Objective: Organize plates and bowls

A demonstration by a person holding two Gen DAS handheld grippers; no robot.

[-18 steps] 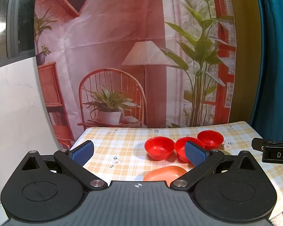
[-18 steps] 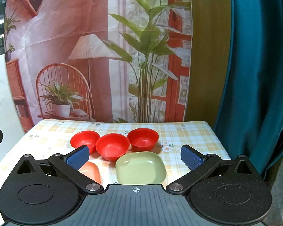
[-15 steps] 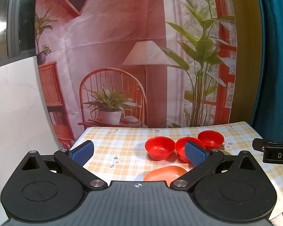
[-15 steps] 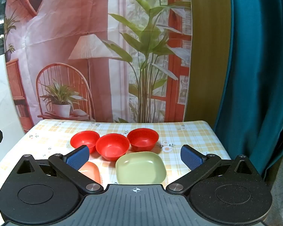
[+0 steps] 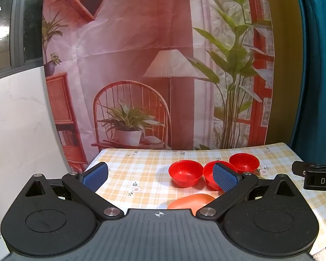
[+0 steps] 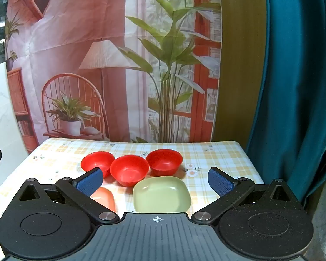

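Three red bowls stand in a row on the checked tablecloth: the left bowl [image 6: 96, 162], the middle bowl [image 6: 129, 169] and the right bowl [image 6: 164, 161]. In front of them lie a pale green square plate [image 6: 162, 194] and an orange plate [image 6: 105, 199], half hidden behind a finger. My right gripper [image 6: 155, 181] hovers open above the green plate, nothing between its pads. My left gripper [image 5: 160, 176] is open too, short of the left red bowl [image 5: 185, 173]; its right pad covers part of the middle bowl [image 5: 208, 173]. The orange plate [image 5: 191, 200] shows just past its body.
The table [image 6: 217, 152] ends at a printed backdrop behind and a teal curtain [image 6: 293, 87] on the right. A white wall panel [image 5: 15, 119] stands to the left. The right gripper's black finger tip [image 5: 313, 175] pokes in at the left wrist view's right edge.
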